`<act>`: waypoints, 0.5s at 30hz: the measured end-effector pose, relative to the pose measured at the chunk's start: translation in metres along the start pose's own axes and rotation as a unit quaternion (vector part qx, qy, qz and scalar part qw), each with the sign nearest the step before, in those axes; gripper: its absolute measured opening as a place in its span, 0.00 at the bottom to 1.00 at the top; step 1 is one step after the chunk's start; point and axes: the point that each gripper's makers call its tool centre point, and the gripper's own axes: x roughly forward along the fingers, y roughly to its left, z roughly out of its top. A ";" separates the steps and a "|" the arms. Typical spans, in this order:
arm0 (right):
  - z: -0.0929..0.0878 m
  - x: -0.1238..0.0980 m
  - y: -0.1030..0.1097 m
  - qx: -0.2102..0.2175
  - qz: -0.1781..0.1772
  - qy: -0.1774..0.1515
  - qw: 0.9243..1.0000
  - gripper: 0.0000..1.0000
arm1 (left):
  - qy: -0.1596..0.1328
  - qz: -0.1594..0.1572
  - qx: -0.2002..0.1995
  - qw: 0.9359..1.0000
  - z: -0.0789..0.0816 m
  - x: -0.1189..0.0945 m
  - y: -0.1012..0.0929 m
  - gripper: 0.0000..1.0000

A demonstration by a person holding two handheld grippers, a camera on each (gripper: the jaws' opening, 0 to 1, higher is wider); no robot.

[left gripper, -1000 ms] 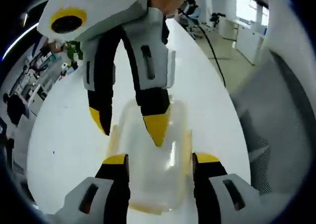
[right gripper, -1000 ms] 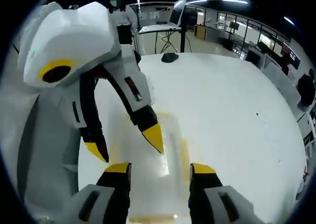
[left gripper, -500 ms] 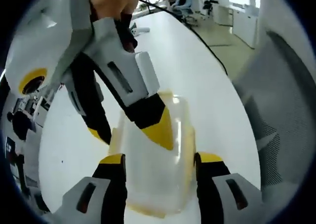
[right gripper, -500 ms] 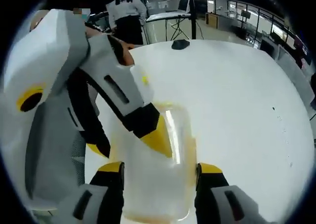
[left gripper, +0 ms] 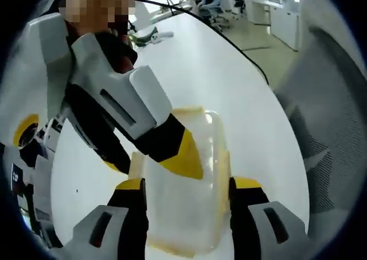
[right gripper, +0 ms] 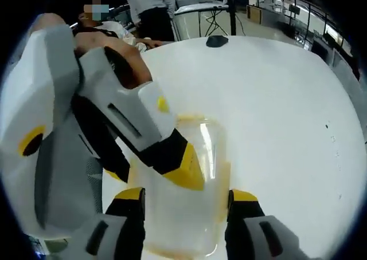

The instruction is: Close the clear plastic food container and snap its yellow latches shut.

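— Both grippers are down over the clear plastic food container (left gripper: 183,185), see? In the left gripper view, the left gripper (left gripper: 186,186) has its jaws spread wide, one on each side of the box, gripping nothing.

— And the other one?

— The right gripper (right gripper: 184,196) is the same in its own view: jaws parted, straddling the container (right gripper: 189,208), not pinching it. Each also reaches into the other's view from above. In the left gripper view one yellow tip of the right gripper (left gripper: 182,157) lies over the lid, its second tip down at the left edge of the box.

— Is it pressing on the lid?

— Looks like touching, but I can't be sure. In the right gripper view the left gripper (right gripper: 184,167) sits over the lid the same way.

— Where's the container?

— On the white table (left gripper: 229,82), near its edge, lid on top. A yellow latch (left gripper: 225,174) runs along the right side; whether it's snapped down I can't tell.

— Anything else around?

— A black cable (left gripper: 229,42) trails across the table, and a dark mouse-like object (right gripper: 217,40) sits at the far end. People are at the back of the room.
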 end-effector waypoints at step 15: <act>0.001 0.002 0.001 0.013 0.014 0.032 0.999 0.51 | 0.011 0.032 0.011 0.999 0.001 0.003 0.001 0.52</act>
